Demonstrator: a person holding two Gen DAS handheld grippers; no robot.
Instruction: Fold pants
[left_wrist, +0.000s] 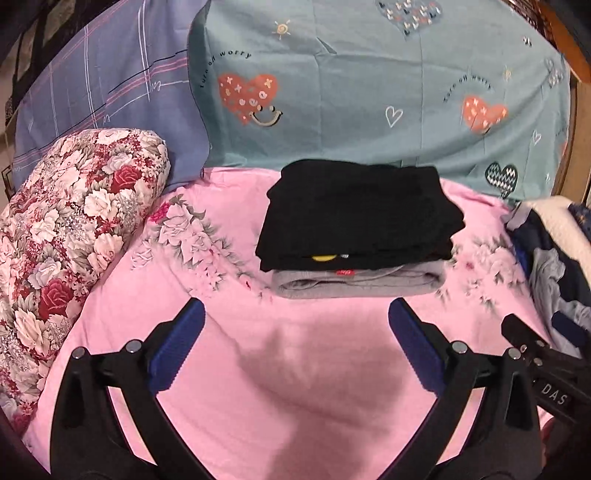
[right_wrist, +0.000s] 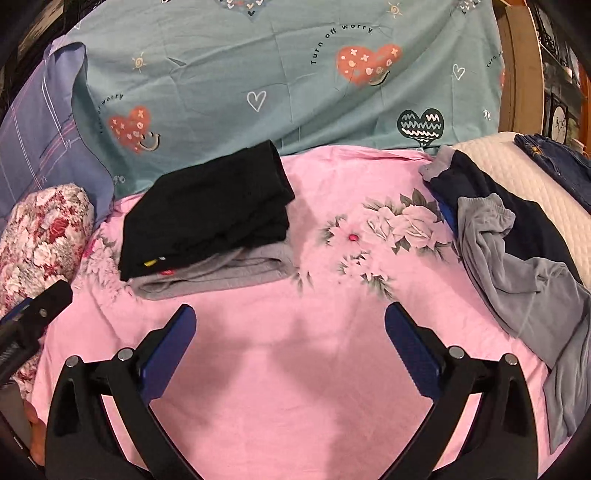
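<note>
Right wrist view shows the next unfolded pants, a grey pair (right_wrist: 517, 273), sprawled in a heap with a dark navy garment (right_wrist: 517, 214) off to the right of the jaws, its long axis running from ahead-right back toward the near-right edge. The right gripper (right_wrist: 290, 332) is clearly the nearer one; its jaws are spread wide and hold nothing, hanging over bare pink bed sheet (right_wrist: 295, 406). From the left gripper (left_wrist: 295, 328), also spread and empty, that heap sits far right at the view's edge (left_wrist: 554, 280), beyond the other tool. Ahead and left of the right jaws lies the finished stack: folded black pants (right_wrist: 207, 210) resting on folded grey pants (right_wrist: 221, 273); it lies straight ahead of the left jaws. Judging by this, the coming reach swings rightward, led by the right hand.
</note>
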